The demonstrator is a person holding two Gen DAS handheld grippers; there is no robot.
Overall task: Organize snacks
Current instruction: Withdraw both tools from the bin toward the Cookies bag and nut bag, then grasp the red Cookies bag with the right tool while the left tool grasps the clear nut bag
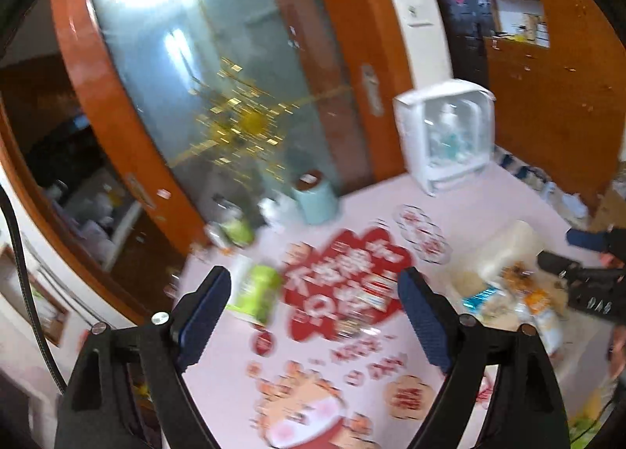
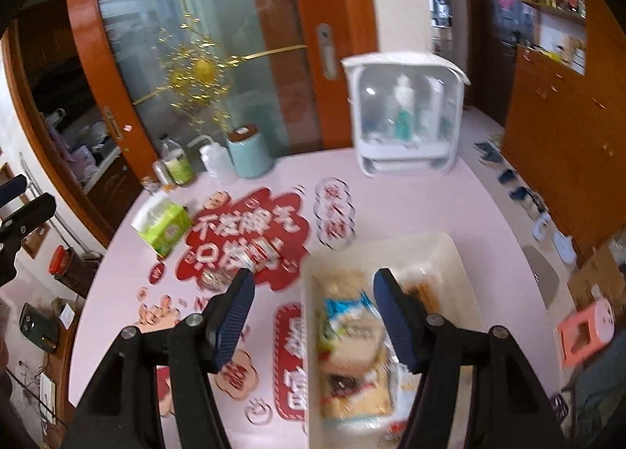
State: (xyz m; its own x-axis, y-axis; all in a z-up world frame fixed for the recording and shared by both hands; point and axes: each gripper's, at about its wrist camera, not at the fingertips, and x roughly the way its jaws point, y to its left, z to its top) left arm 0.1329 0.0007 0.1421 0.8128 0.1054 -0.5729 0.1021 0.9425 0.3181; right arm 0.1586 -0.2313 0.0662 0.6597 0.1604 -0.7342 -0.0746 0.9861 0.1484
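Both tongs — left tongs, right tongs — hang spread and empty above the pink worktop; green tissue box and teal canister lie beyond the white snack bin.

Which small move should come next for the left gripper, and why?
Probably lower the left gripper, open and empty, toward the small snack packet on the red sticker: it lies outside the white bin that already holds snacks.
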